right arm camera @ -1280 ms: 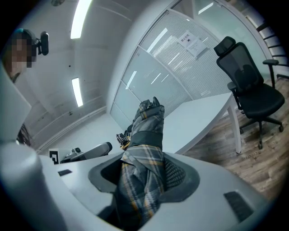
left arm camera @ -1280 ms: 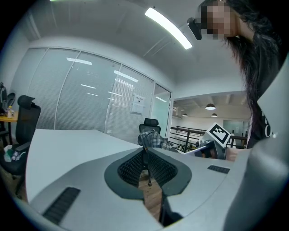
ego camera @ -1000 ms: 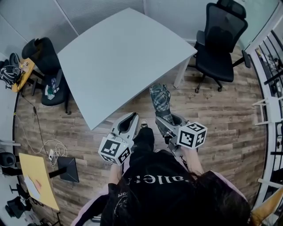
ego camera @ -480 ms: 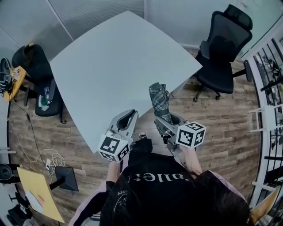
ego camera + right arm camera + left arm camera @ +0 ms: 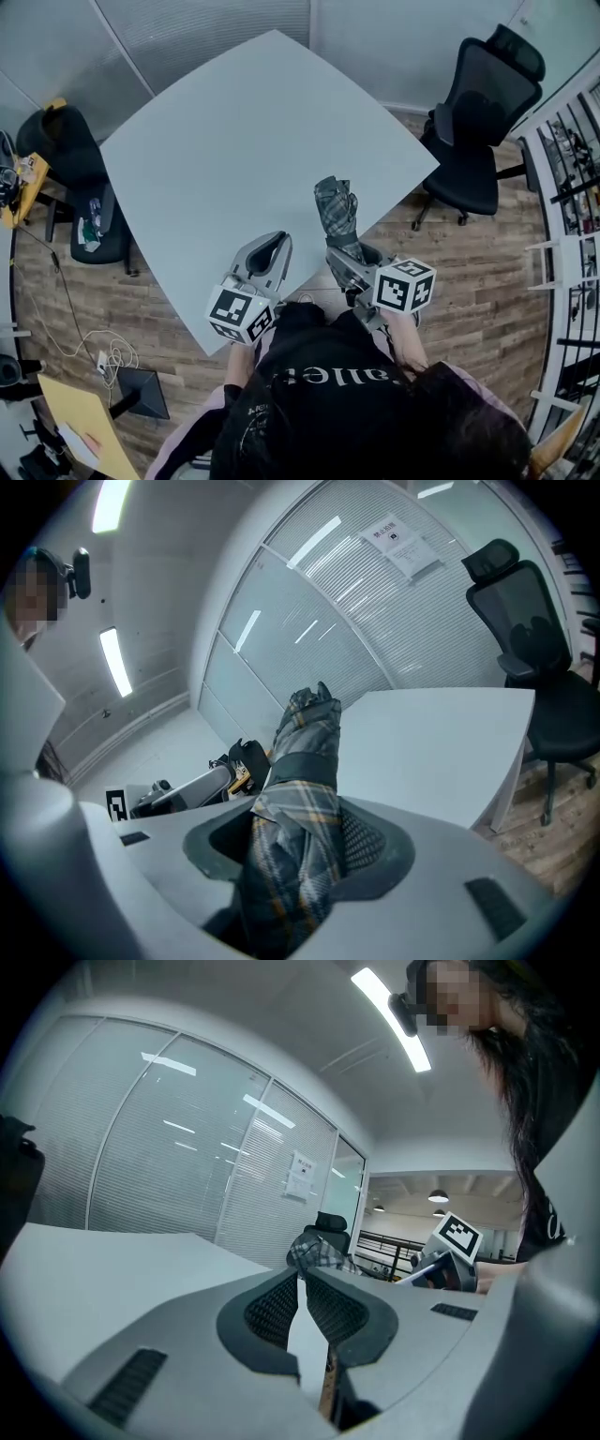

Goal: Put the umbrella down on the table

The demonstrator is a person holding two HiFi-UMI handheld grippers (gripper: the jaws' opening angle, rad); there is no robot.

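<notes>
A pale grey square counter (image 5: 234, 141) stands on the wood-plank floor (image 5: 469, 281), a black office chair (image 5: 480, 131) beside its right corner.

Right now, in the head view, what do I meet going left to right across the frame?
cluttered black chair → left gripper → umbrella → black office chair → railing. The right gripper is left out because it overlaps the umbrella.
</notes>
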